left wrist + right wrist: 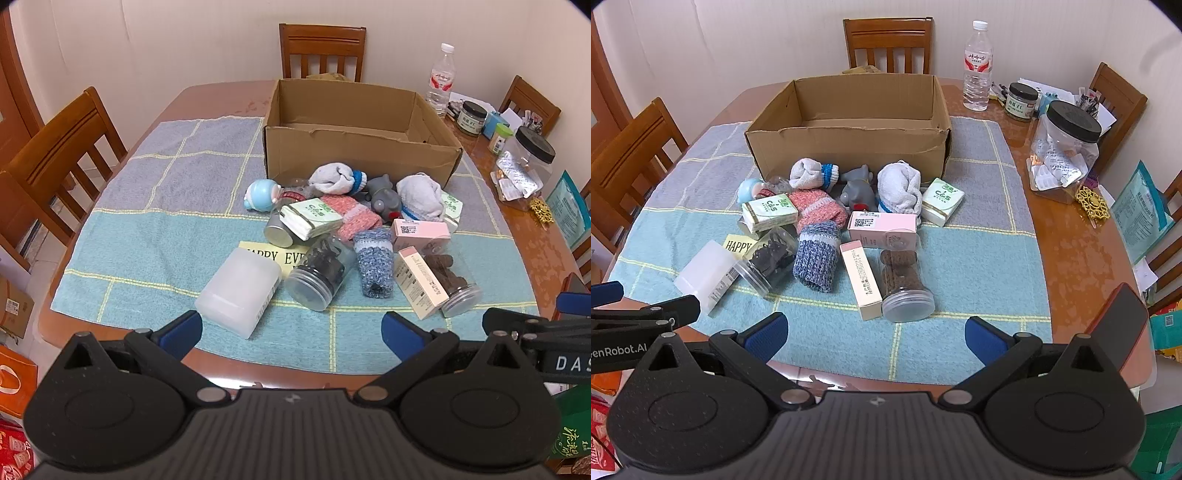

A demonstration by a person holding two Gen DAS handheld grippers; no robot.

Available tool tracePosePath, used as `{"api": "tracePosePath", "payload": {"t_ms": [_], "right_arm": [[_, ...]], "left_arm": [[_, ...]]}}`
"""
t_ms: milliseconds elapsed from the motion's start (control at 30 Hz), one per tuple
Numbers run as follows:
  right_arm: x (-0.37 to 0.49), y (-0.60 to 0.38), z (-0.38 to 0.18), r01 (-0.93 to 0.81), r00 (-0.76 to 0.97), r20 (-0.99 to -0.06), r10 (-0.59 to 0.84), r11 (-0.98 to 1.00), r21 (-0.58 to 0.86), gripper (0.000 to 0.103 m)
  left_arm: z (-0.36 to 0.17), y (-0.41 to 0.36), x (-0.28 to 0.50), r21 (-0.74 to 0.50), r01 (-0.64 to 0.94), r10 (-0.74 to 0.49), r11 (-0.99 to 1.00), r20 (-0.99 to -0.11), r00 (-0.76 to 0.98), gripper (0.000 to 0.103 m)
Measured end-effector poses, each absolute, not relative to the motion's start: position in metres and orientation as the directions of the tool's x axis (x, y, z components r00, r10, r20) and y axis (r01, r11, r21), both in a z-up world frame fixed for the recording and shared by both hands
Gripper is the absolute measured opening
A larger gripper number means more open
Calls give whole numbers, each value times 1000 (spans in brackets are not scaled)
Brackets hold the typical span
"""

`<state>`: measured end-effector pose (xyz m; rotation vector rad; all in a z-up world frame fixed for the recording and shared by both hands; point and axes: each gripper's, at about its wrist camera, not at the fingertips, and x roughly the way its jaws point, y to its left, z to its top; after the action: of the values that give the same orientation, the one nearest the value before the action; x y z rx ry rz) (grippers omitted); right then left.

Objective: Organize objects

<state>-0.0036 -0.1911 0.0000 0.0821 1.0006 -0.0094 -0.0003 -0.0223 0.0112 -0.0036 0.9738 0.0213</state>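
Note:
An open, empty cardboard box [354,147] [849,147] stands at the back of a checked towel [155,236] [979,266]. In front of it lies a heap: rolled socks [371,260] [817,258], tissue packs [310,219] [770,212], pink cartons [419,282] [882,229], clear jars [317,275] [905,288], a white plastic box [240,291] [705,275], a grey toy [384,197] [858,190] and a blue toy [260,194]. My left gripper [291,332] and right gripper [875,332] are open and empty, at the table's near edge, short of the heap.
Wooden chairs [55,155] [888,42] stand around the table. At the right side are a water bottle [977,66], a large black-lidded jar [1062,151], small jars [1019,101], a gold ornament [1091,203] and papers. A phone-like slab [1115,325] lies at the near right edge.

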Motion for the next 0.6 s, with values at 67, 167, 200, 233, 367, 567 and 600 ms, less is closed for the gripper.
{"api": "tracePosePath", "payload": {"t_ms": [67,167,200,233,367,567,600], "right_arm": [[-4,-192,1,46,541,-840,30,997,65,103],[-4,-192,2,50,542,-840,30,996,67,103],[-5,-193,3,49,545,-838,32,996,70,103],[-5,-193,4,50,546,-837,32,996,71,103],[-4,-193,5,48,543,-839,35,996,73,103],[-3,-192,6,46,544,-838,30,997,66,103],[-2,-191,6,49,545,-838,27,997,64,103]], "left_arm": [[13,-23,0,4,-14,11,1000,-828,561,102],[16,-24,0,11,-10,15,1000,-828,560,102],[17,-24,0,11,-8,14,1000,-828,561,102],[17,-24,0,11,-7,13,1000,-827,562,102],[19,-25,3,14,4,9,1000,-828,560,102],[20,-23,7,7,15,-3,1000,-820,573,102],[20,-22,8,5,17,-6,1000,-819,574,102]]}}
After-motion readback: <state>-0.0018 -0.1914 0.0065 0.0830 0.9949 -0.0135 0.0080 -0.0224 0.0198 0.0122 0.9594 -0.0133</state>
